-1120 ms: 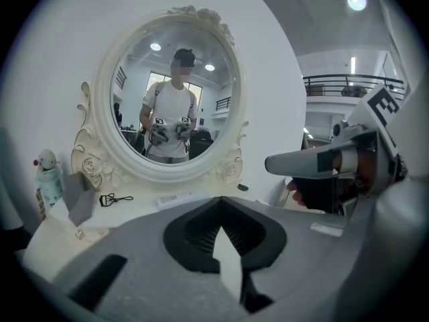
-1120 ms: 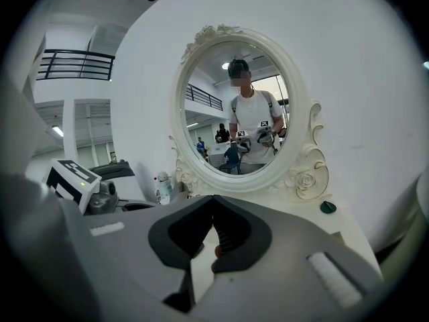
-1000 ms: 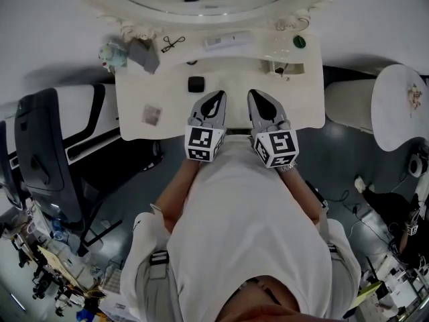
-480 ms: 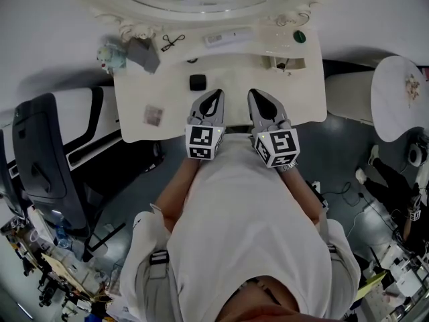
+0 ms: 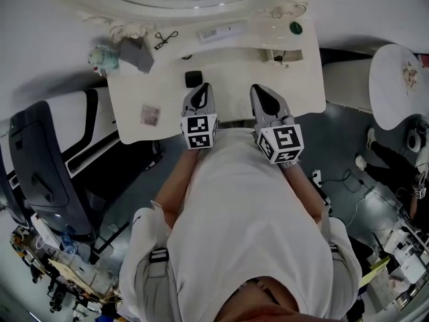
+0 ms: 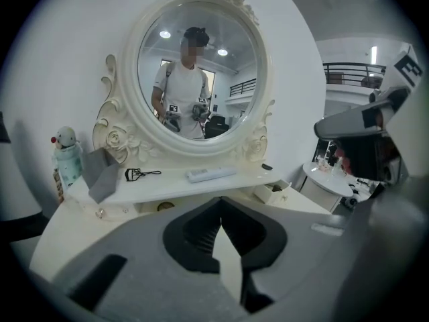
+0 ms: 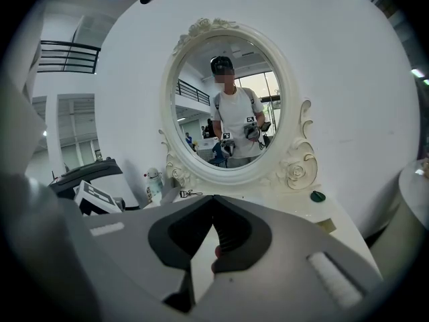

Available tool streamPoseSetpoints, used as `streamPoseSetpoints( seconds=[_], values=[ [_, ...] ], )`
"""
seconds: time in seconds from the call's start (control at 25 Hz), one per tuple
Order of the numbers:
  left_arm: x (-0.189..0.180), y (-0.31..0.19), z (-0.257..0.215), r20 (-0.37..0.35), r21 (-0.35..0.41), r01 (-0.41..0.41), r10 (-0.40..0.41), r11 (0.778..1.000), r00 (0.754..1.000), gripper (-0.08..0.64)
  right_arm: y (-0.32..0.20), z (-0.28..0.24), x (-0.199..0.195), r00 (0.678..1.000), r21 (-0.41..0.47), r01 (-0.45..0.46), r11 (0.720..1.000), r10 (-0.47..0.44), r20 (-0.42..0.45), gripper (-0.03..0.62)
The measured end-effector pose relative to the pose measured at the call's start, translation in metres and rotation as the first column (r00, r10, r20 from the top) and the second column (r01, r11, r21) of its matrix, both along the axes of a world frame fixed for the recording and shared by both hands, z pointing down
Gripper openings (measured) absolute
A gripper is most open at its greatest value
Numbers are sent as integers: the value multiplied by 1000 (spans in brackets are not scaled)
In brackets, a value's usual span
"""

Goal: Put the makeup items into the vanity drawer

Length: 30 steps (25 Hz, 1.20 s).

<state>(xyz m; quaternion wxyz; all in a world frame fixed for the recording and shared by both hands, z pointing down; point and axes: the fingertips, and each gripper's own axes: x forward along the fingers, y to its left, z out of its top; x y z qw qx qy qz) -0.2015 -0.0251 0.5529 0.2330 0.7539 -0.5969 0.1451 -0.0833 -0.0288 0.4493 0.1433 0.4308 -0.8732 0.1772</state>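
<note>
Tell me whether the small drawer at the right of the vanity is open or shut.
Open. The small drawer stands pulled out toward the person, and the head view looks down into it; something dark lies inside.

Cool, even indoor light here, colours washed nearly grey. Ceiling lamps (image 6: 164, 34) glint as small hot spots in the mirror (image 6: 234, 66), and the white bench (image 5: 231, 79) glows close to glare. Both gripper views bow hard and fall to black at the corners, and the near foreground smears soft.
</note>
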Motion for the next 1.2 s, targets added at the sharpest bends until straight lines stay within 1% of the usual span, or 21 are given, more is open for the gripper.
streamPoseSetpoints(
  seconds=[0.04, 0.12, 0.16, 0.2, 0.24, 0.32, 0.44, 0.56, 0.64, 0.8, 0.96, 1.08, 1.2],
  values=[
    [-4, 0, 8, 11, -16, 14, -14, 1000, 1000, 14, 0, 0, 0, 1000, 1, 4, 1000, -4, -4, 9],
    [-12, -1, 26, 31, -64, 35, -33, 997, 999, 56, -2, -1, 1, 1000, 5, 6, 1000, -6, -11, 9],
    [-14, -1, 38, 34, -100, 41, -38, 994, 999, 93, -3, 0, 3, 1000, 6, 2, 1000, -2, -14, 9],
    [-17, -1, 50, 33, -141, 47, -43, 989, 999, 133, -4, 0, 6, 1000, 5, -5, 1000, 5, -16, 9],
    [-19, 0, 62, 31, -179, 56, -51, 982, 998, 158, -5, 1, 8, 1000, 2, -14, 1000, 14, -18, 9],
    [-27, 0, 81, 38, -230, 83, -76, 970, 996, 183, -6, 3, 12, 999, -5, -32, 999, 32, -19, 9],
    [-40, -3, 98, 91, -250, 139, -120, 958, 989, 219, -8, 3, 16, 998, -9, -51, 999, 51, -22, 9],
    [-49, -6, 113, 135, -247, 185, -155, 951, 979, 228, -11, 5, 22, 997, -14, -66, 998, 65, -32, 9],
    [-51, -4, 124, 130, -268, 190, -160, 944, 978, 244, -11, 6, 25, 996, -14, -76, 997, 75, -39, 9],
    [-54, -3, 145, 114, -325, 197, -168, 925, 979, 320, -13, 7, 31, 994, -20, -101, 995, 100, -38, 9],
    [-52, -8, 158, 126, -360, 183, -147, 915, 981, 349, -14, 8, 35, 992, -28, -118, 993, 117, -35, 9],
    [-55, -9, 167, 123, -394, 195, -159, 898, 980, 360, -13, 8, 35, 992, -25, -121, 992, 120, -39, 9],
    [-56, -11, 176, 130, -403, 185, -144, 896, 981, 368, -13, 6, 39, 990, -16, -132, 991, 132, -44, 9]
  ],
)
